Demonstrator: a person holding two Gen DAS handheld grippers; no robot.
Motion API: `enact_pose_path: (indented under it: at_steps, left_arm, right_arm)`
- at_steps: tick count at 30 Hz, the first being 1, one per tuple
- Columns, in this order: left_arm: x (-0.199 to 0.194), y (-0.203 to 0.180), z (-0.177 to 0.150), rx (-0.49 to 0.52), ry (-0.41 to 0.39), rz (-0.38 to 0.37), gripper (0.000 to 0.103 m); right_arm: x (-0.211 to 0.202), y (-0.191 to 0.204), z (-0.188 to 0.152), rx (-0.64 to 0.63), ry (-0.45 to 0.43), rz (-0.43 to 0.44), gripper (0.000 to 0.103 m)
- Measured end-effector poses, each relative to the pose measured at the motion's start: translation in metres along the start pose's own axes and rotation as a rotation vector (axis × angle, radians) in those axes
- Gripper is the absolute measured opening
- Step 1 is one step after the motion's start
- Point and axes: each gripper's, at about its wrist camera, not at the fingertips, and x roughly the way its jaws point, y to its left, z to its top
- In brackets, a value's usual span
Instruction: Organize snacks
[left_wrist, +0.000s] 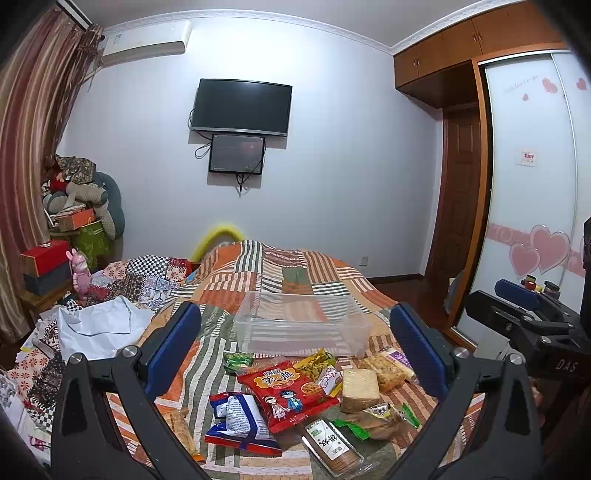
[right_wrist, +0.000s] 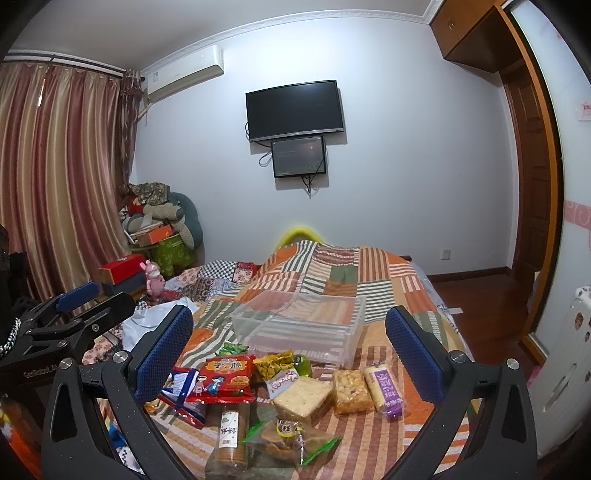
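Both claws gape — left claw (left_wrist: 295, 345), right claw (right_wrist: 290, 347) — above snacks (left_wrist: 291, 391).

You have the snacks (left_wrist: 295, 398) lying in a heap on the bed (left_wrist: 295, 273), just in front of the bin (left_wrist: 301, 325). The TV (left_wrist: 242, 107) hangs on the wall behind, the curtain (right_wrist: 62, 166) stands left, and the wardrobe (left_wrist: 532, 184), I think, right.

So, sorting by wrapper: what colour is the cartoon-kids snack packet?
Red packet, yellow trim; clearest in left wrist view.
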Motion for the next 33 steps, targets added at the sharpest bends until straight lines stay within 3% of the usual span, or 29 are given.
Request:
enact_pose_path:
  at_steps: [33]
  left_arm:
    - [-0.0002, 0.0009, -0.0013, -0.006, 0.000, -0.006, 0.103]
  right_arm:
    - [-0.0023, 0.0001, 0.0002, 0.005, -0.003, 0.012, 0.103]
